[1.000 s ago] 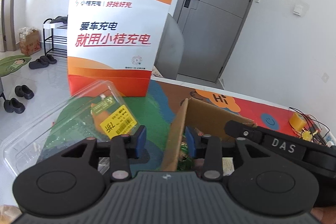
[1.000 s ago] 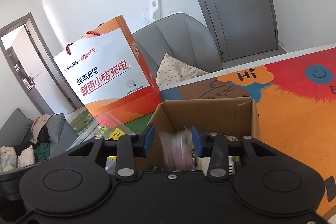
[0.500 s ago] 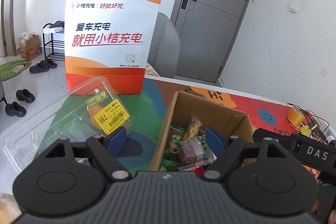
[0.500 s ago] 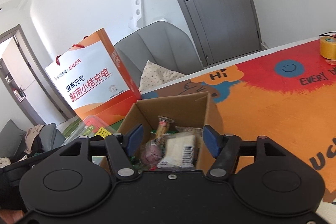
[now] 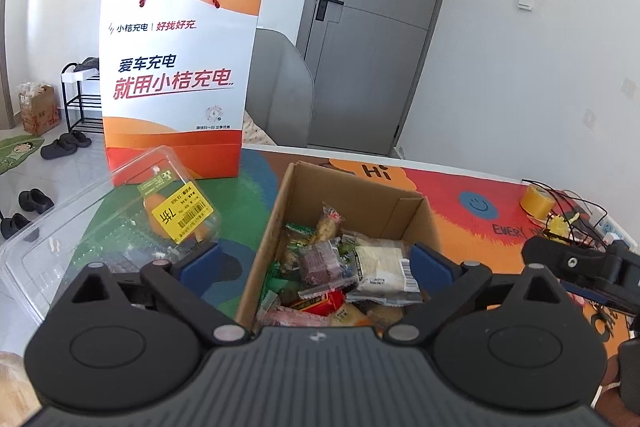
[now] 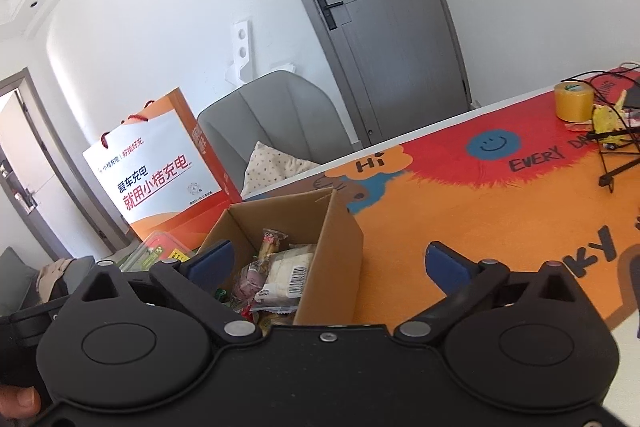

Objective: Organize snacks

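Orange, red and green print covers the table mat (image 6: 500, 219) on which a white-and-orange paper gift bag (image 5: 176, 87) with red cord handles stands upright at the far edge. Just in front of the bag sits an open brown cardboard box (image 5: 280, 211), its flaps up, and the snacks (image 5: 344, 267) lie heaped inside it: small wrapped packets, one white with a barcode, one dark reddish, several green. Beside the box, on its left in the left wrist view, lies a clear plastic clamshell container (image 5: 80, 227) bearing a yellow price label. A roll of yellow tape (image 6: 573, 102) stands well apart near the table's far right corner among thin black cables. Both tools are poised over the near side of the box: the left gripper (image 5: 314, 261) and the right gripper (image 6: 330, 263) have just been spreading their jaws and now stand wide apart with nothing pinched between the blue pads. What looks like a thumb tip shows at the lower left edge of the right wrist view.
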Demonstrator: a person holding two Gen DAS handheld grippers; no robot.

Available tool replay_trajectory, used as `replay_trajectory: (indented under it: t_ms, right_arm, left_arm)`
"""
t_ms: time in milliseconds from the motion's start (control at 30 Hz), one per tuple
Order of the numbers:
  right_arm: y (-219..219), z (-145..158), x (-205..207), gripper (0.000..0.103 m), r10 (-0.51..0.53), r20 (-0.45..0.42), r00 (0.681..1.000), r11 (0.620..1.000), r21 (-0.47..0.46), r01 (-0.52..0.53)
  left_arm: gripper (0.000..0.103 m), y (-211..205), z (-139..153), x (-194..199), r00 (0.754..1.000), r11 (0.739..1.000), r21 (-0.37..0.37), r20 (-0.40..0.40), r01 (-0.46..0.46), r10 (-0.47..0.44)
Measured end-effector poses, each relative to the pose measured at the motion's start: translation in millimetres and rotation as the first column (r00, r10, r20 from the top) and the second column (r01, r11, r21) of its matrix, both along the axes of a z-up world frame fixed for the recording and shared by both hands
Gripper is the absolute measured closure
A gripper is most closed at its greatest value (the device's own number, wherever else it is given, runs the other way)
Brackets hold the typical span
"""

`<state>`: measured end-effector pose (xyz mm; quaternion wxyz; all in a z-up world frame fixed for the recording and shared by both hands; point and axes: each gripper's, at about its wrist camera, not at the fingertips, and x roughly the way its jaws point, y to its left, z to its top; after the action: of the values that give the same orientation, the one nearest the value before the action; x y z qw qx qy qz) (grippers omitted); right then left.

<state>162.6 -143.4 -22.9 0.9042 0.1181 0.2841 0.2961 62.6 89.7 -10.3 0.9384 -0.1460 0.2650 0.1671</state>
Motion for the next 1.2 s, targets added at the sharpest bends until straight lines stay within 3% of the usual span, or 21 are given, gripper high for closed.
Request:
replay_trajectory:
  t_ms: [267, 433, 833, 1033, 1200]
  right_arm:
    - [-28.4, 3.6, -16.8, 0.000, -0.048, 0.025, 0.999, 0.999, -0.022, 0.049]
    - [-39.8, 2.2, -26.7, 0.000, -0.080, 0.033, 0.996, 0.996, -0.042, 0.081]
    - [-57.7, -3.6, -56.9, 0.000, -0.199, 0.057, 0.978, 0.974, -0.102, 0.204]
    - [-54.4, -1.5, -78.8, 0.000, -0.196, 0.093, 0.976, 0.968, -0.139, 0.208]
    - [-59.2, 6.2, -87.4, 0.000, -0.196, 0.100, 0.975, 0.969, -0.134, 0.208]
  left_arm:
    - [0.002, -9.8, -2.8, -10.7, 0.999, 0.999, -0.017, -0.024, 0.043, -0.044]
    - [0.001, -19.4, -1.6, -23.0, 0.998, 0.998, 0.029, -0.018, 0.056, -0.056]
    - [0.001, -27.3, 10.9, -50.7, 0.994, 0.993, 0.032, 0.000, 0.111, -0.111]
    - [0.001, -29.7, 19.4, -69.8, 0.992, 0.989, 0.088, 0.005, 0.123, -0.124]
    - [0.001, -28.5, 26.0, -82.8, 0.993, 0.990, 0.084, 0.012, 0.114, -0.115]
